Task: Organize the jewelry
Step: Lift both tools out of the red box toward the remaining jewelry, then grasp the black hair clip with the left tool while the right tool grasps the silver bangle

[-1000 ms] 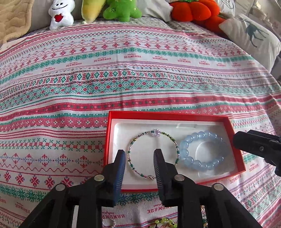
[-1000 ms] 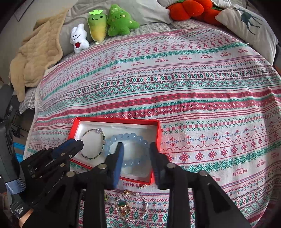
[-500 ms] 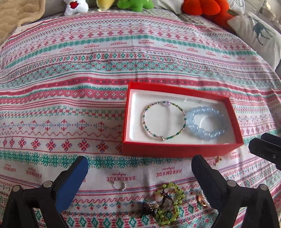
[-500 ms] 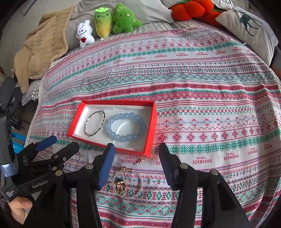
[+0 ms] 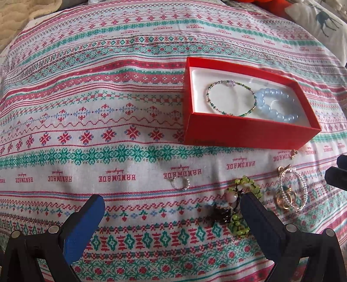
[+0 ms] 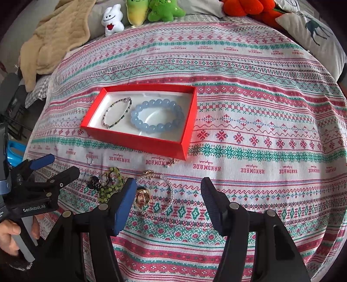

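1. The left gripper (image 5: pixel 171 219) has its blue-padded fingers (image 5: pixel 83 225) spread wide, having just been opening, with nothing between them but the patterned red, green and white woven bedspread (image 5: pixel 108 97).
2. Its right-hand finger hangs over part of a lime-green beaded bracelet with a dark tassel (image 5: pixel 238 208) lying on the bedspread; I cannot tell whether it touches the beads.
3. A small silver ring (image 5: pixel 180 183) lies just beyond the left gripper's open gap.
4. The right gripper (image 6: pixel 169 201) holds its fingers (image 6: pixel 123 206) partly apart, having just been opening, and grips nothing.
5. Between them, nearer the left-hand finger, lies a clear-beaded bracelet with gold charms (image 6: pixel 156 195), flat on the bedspread.
6. A small gold piece (image 6: pixel 172 161), too small to identify, lies just beside the near wall of a shallow red cardboard box with a white lining (image 6: pixel 134 141).
7. Inside the box, a thin green-and-silver seed-bead bracelet (image 6: pixel 117 115) lies on the left and a chunky pale-blue bead bracelet (image 6: pixel 158 117) on the right, side by side and close together.
8. At the bed's far edge sit a white plush figure (image 6: pixel 112 19), green plush toys (image 6: pixel 164 9), an orange plush (image 6: pixel 249 6), a tan quilted blanket (image 6: pixel 56 36) and a deer-print pillow (image 6: pixel 312 32).
9. A person's hand (image 6: pixel 8 236) grips the left gripper's handle at the lower left of the right wrist view.
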Action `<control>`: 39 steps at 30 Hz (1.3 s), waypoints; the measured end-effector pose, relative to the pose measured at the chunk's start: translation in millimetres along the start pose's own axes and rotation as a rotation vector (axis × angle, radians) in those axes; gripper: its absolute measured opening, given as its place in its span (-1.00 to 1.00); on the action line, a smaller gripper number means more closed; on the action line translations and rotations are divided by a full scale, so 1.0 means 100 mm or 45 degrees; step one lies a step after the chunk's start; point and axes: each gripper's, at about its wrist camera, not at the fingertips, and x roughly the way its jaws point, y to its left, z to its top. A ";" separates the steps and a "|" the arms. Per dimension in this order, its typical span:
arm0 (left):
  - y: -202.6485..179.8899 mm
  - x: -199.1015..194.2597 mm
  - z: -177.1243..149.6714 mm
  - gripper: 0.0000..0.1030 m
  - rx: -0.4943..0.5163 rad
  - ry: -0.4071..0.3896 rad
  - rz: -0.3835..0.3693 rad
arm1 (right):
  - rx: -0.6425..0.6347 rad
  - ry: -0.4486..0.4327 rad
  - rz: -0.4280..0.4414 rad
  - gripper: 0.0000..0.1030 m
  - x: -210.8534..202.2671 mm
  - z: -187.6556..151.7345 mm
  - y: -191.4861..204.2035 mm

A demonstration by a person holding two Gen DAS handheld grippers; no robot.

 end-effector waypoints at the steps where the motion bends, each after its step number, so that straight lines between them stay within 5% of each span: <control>1: 0.01 0.01 -0.03 0.98 0.008 -0.001 0.007 | -0.009 0.007 -0.001 0.25 0.01 -0.03 0.01; 13: -0.04 0.13 -0.33 0.98 0.152 0.050 -0.012 | -0.126 0.068 0.026 0.25 0.25 -0.37 0.11; 18: -0.06 0.19 -0.37 0.96 0.133 0.131 -0.123 | -0.119 0.095 0.035 0.25 0.34 -0.46 0.10; 29: -0.34 0.24 -0.28 0.09 0.162 0.069 -0.304 | -0.090 0.105 0.022 0.25 0.38 -0.44 0.07; 39: -0.41 0.37 -0.18 -0.52 0.127 0.066 -0.284 | -0.051 0.086 0.003 0.25 0.33 -0.41 -0.03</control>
